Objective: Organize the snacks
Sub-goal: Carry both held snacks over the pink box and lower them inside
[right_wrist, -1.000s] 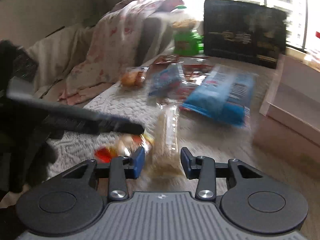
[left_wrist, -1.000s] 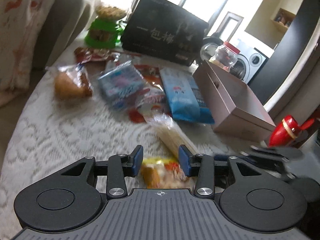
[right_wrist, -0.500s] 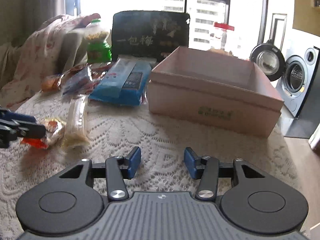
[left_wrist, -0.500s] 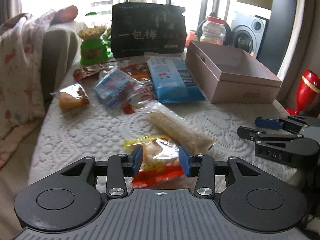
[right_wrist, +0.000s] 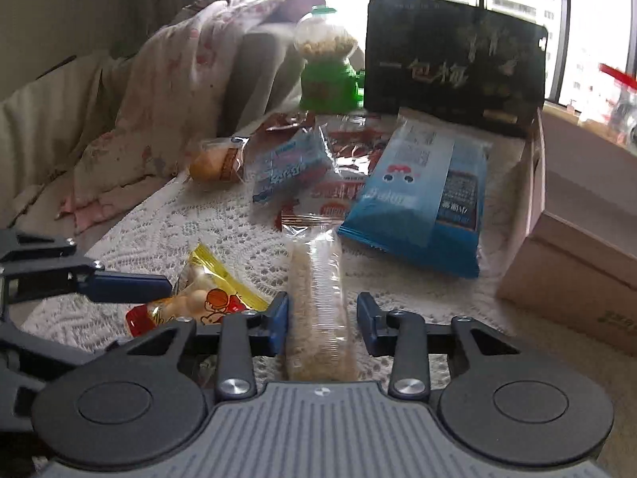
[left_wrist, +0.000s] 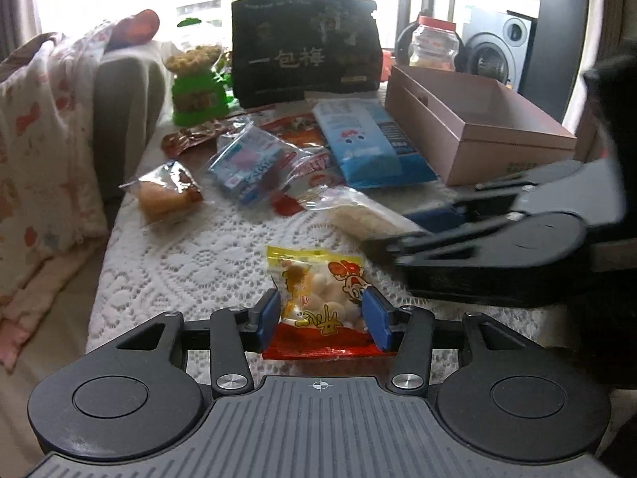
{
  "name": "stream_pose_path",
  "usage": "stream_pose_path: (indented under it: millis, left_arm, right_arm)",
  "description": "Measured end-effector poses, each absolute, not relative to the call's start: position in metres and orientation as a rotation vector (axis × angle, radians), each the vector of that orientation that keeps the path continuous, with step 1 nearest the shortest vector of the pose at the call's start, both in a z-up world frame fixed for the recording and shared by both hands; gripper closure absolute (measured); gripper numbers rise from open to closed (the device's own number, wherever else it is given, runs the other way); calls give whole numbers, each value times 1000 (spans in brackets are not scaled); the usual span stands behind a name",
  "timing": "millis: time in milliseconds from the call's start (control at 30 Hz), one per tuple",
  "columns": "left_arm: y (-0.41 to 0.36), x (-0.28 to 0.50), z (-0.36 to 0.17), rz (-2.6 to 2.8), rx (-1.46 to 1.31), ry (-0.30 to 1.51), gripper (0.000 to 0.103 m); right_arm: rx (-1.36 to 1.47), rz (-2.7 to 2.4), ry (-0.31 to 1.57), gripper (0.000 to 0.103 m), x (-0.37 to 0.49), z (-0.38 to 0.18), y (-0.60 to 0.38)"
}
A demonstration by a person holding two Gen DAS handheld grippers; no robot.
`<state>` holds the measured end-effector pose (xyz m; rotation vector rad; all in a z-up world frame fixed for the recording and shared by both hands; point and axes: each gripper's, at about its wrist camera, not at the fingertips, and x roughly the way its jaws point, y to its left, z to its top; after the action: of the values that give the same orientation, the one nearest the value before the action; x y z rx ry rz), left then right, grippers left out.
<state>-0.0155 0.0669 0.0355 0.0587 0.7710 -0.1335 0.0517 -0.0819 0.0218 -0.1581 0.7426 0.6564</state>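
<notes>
**Both grippers now straddle a snack each**

Since half a second ago the right gripper [right_wrist: 321, 326] has swung from bare lace onto the clear cracker sleeve [right_wrist: 318, 302]; its jaws are closing, not yet pinching. The sleeve's long axis runs away from it, toward the blue bag [right_wrist: 418, 195].

The left gripper [left_wrist: 322, 320] is opening around the yellow-red packet [left_wrist: 318, 298], which lies flat, red end nearest.

Farther off, the open pink box [left_wrist: 469, 135] is probably the destination.

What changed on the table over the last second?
The right gripper swung back over the table and now straddles the clear-wrapped cracker stick, jaws closing. The left gripper is opening around the yellow-and-red snack bag. The pink box and the other snacks stayed put.
</notes>
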Motion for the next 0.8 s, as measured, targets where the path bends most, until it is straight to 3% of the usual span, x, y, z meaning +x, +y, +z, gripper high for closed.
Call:
stream_pose_path:
  millis: [367,800]
  left_arm:
    - [65,12,28,-219,-47,743,48]
    - [-26,5,25,-295,217,702,46]
  right_arm:
    - [-20,423,712,73,-9,29,-182]
    - [-22,282,690,73,-32,12,-224]
